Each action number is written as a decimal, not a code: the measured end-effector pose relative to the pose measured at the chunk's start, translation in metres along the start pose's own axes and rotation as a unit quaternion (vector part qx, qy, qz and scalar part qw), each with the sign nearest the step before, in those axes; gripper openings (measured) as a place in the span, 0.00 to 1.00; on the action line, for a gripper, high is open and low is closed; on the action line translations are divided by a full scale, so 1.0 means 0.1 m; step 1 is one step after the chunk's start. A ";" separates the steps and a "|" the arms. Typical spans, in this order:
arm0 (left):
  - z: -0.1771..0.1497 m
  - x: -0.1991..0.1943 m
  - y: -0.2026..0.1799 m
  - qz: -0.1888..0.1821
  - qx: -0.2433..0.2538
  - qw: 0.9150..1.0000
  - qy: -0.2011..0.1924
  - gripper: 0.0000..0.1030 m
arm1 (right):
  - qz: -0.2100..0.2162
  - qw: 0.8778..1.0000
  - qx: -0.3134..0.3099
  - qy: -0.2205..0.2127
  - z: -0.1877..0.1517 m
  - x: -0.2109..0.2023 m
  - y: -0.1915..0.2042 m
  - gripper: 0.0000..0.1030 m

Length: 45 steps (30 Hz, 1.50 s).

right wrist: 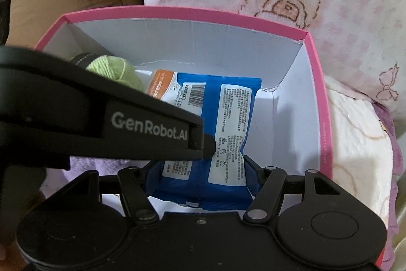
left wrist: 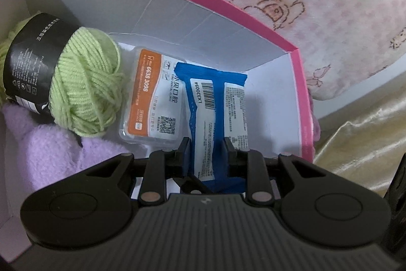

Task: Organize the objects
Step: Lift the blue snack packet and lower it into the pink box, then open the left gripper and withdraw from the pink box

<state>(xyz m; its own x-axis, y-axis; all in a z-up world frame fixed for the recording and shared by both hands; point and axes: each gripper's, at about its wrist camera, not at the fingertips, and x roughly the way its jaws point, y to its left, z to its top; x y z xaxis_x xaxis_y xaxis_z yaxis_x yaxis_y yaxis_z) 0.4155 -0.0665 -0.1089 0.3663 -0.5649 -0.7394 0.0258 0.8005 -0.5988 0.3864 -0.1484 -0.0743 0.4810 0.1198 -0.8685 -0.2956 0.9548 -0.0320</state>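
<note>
Blue packet (left wrist: 215,123) pinched narrow between left gripper (left wrist: 206,144) jaws; right gripper (right wrist: 203,164) clamping same packet's wider end.

Both wrist cameras look steeply down, close, into the pink box (left wrist: 302,93)

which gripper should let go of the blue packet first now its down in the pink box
Left. The left gripper only pinches the blue packet's centre seam, while the right gripper spans its whole width near the pink box floor.
</note>
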 end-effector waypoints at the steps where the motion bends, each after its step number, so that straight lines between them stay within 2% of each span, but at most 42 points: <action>1: 0.00 0.01 0.00 0.004 0.000 1.000 0.000 0.22 | 0.002 1.000 -0.002 0.004 0.00 0.02 0.00 0.68; 4: -0.02 0.01 -0.02 0.016 -0.002 1.000 -0.004 0.23 | 0.010 1.000 -0.006 0.005 -0.02 0.04 -0.02 0.68; 6: -0.05 -0.05 -0.07 0.027 0.010 0.999 -0.017 0.29 | 0.015 1.000 -0.008 -0.004 -0.05 -0.04 -0.02 0.69; 8: -0.08 -0.13 -0.15 0.033 0.028 0.999 -0.031 0.42 | 0.021 1.000 -0.013 -0.018 -0.10 -0.15 -0.01 0.70; 10: -0.10 -0.22 -0.21 0.038 0.042 0.998 -0.037 0.43 | 0.021 0.999 -0.028 -0.038 -0.14 -0.29 0.02 0.71; 12: -0.12 -0.33 -0.28 0.042 0.057 0.997 -0.042 0.45 | 0.007 0.997 -0.044 -0.062 -0.17 -0.44 0.04 0.79; 13: -0.13 -0.39 -0.31 0.044 0.062 0.996 -0.047 0.46 | 0.002 0.996 -0.050 -0.070 -0.19 -0.50 0.04 0.79; 23: -0.28 -0.96 -0.54 0.038 0.087 0.993 -0.065 0.47 | 0.042 0.992 -0.061 -0.102 -0.35 -1.23 -0.09 0.79; 30: -0.54 -1.52 -0.77 0.054 0.124 0.988 -0.069 0.47 | 0.085 0.988 -0.060 -0.119 -0.43 -1.84 -0.07 0.79; 36: -0.81 -1.98 -0.87 0.056 0.132 0.987 -0.075 0.47 | 0.107 0.984 -0.070 -0.128 -0.58 -2.25 -0.05 0.79; 38: -0.88 -2.10 -0.90 0.063 0.136 0.986 -0.069 0.47 | 0.112 0.982 -0.075 -0.131 -0.64 -2.37 -0.02 0.79; 41: -0.97 -2.27 -0.94 0.065 0.134 0.988 -0.039 0.47 | 0.116 0.980 -0.082 -0.136 -0.74 -2.55 0.02 0.79; 45: -1.12 -2.50 -1.05 0.061 0.153 0.986 -0.035 0.48 | 0.120 0.977 -0.094 -0.147 -0.85 -2.73 0.08 0.80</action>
<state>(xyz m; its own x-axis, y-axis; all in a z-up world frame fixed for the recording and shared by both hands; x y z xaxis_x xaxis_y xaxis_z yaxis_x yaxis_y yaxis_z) 0.2172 -0.0316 0.1041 0.4476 -0.4546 -0.7700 0.2537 0.8903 -0.3782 0.1823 -0.1966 0.1205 0.5871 0.4325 -0.6842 -0.5621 0.8261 0.0399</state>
